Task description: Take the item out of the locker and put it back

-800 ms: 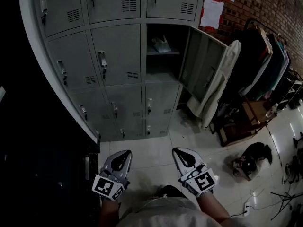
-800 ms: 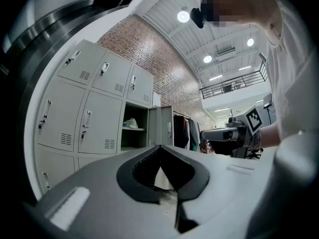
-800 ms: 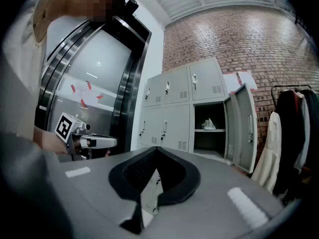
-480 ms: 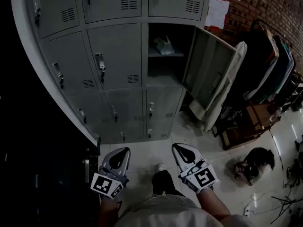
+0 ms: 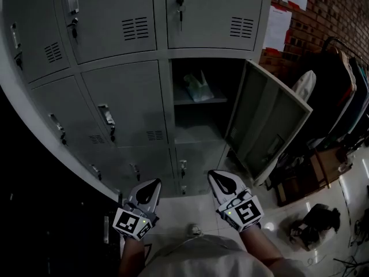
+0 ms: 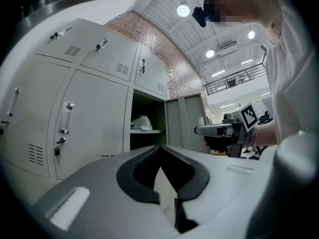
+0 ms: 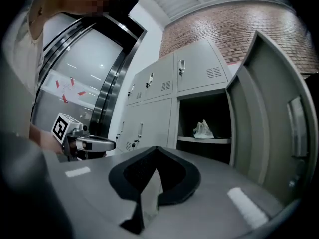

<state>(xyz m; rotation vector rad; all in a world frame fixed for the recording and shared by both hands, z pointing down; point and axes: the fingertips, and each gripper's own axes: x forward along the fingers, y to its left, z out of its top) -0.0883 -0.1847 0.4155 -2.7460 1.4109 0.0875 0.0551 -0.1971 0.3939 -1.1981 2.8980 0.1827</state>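
Note:
A grey bank of lockers [image 5: 121, 97] fills the head view. One compartment [image 5: 199, 128] stands open, its door [image 5: 266, 126] swung out to the right. A pale plastic bag [image 5: 198, 88] lies on the shelf inside; the same bag [image 6: 141, 123] shows in the left gripper view, and the bag [image 7: 203, 129] in the right gripper view. My left gripper [image 5: 149, 190] and right gripper [image 5: 222, 183] are held low in front of the person, well short of the locker. Both are shut with nothing between the jaws.
Clothes hang on a rack [image 5: 340, 79] to the right of the open door, with a dark bag [image 5: 317, 224] on the tiled floor below. A brick wall [image 5: 323, 10] with pinned papers rises behind. A dark area lies left of the lockers.
The view has come closer to the lockers and tilted up, so the open compartment looks larger. Both grippers keep their places at the bottom of the head view, still shut.

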